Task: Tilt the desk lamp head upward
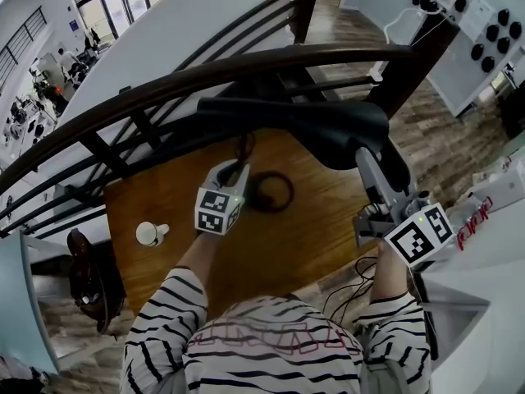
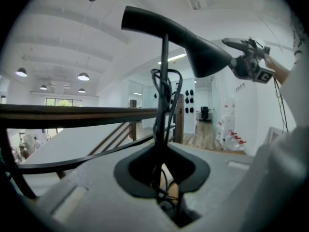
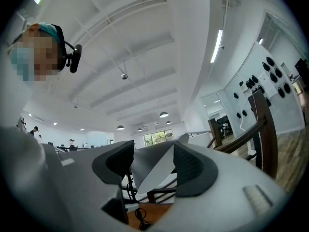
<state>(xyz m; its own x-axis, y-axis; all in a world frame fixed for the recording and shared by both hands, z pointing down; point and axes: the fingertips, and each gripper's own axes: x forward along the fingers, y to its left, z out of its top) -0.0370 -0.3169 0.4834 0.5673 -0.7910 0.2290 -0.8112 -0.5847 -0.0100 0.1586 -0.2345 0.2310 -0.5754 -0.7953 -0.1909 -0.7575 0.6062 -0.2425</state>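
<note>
A black desk lamp stands on the wooden table (image 1: 164,195), its long head (image 1: 312,125) reaching right over the round base (image 1: 271,191). My left gripper (image 1: 238,167) is shut on the thin upright pole (image 2: 164,81), which has a cord wound round it. In the left gripper view the pole runs up from between the jaws (image 2: 161,173) to the lamp head (image 2: 193,45). My right gripper (image 1: 365,158) reaches up to the shade end. The right gripper view shows the grey shade (image 3: 159,156) filling the gap between that gripper's pads (image 3: 150,173).
A dark curved wooden railing (image 1: 164,80) runs close behind the table, above a stairwell. A small white cup (image 1: 150,233) stands near the table's left edge. A brown bag (image 1: 86,273) sits to the left below the table. Cables trail by the right corner (image 1: 353,281).
</note>
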